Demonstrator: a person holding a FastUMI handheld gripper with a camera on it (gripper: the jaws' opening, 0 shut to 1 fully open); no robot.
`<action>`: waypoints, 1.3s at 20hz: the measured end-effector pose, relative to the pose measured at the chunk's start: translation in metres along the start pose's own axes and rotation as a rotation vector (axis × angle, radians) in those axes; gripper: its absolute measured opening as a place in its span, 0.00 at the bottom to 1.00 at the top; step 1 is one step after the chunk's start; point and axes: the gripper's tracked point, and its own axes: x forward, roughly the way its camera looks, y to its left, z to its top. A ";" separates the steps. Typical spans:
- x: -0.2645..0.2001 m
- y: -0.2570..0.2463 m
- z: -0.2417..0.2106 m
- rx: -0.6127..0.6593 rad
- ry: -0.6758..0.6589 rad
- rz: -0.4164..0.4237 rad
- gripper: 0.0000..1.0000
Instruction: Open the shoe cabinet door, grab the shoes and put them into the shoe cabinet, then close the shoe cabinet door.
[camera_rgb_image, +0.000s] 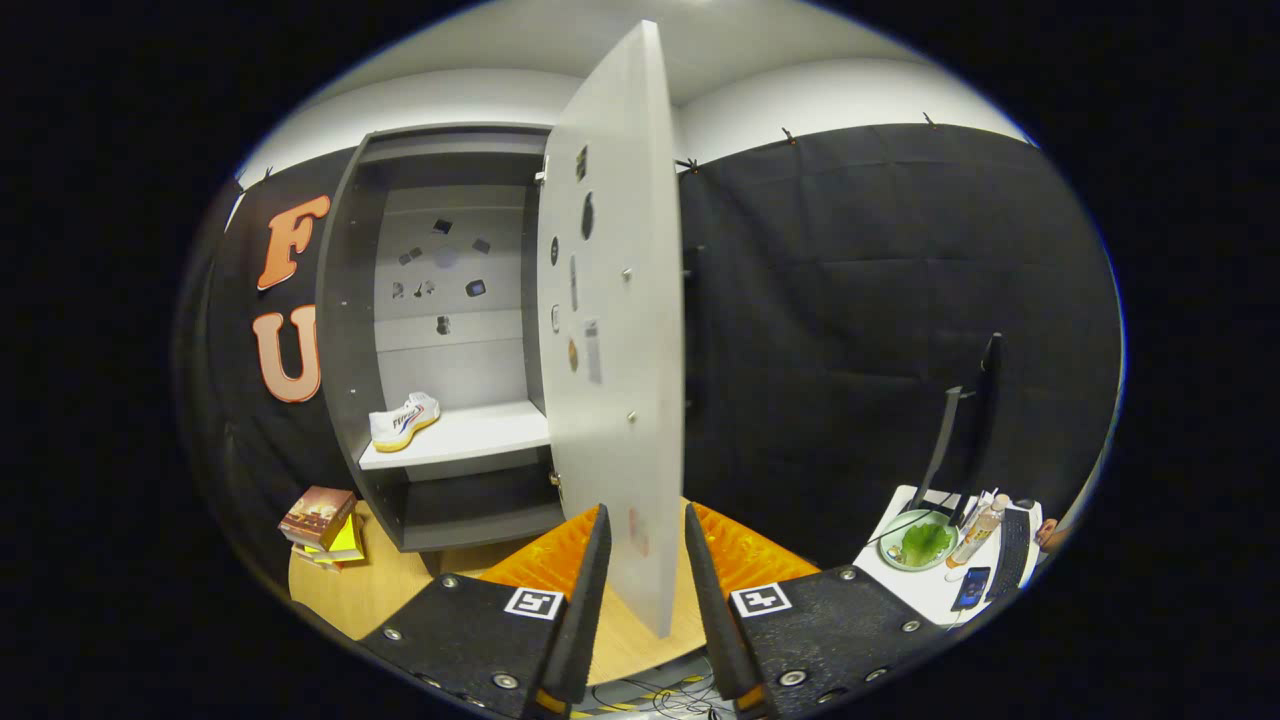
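Observation:
The dark grey shoe cabinet (345, 330) stands open ahead. Its pale door (610, 300) is swung out towards me, with the inner face showing. A white shoe with a yellow sole (404, 420) sits on the left end of the white shelf (470, 437) inside. My gripper (645, 512) is open, and the lower part of the door's free edge stands between its fingers. The left finger overlaps the door's face. A narrow gap shows between the door's edge and the right finger.
A stack of books (322, 522) lies on the wooden surface (400, 590) left of the cabinet's base. To the right, a small white table (925, 590) carries a plate of greens (922, 541), a bottle, a phone (970, 588) and a monitor (985, 400).

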 end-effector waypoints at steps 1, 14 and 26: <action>-0.004 0.009 -0.012 -0.002 -0.004 0.011 0.51; 0.072 0.160 -0.257 -0.277 0.404 0.319 0.95; 0.156 0.164 -0.368 -0.302 0.650 0.294 0.48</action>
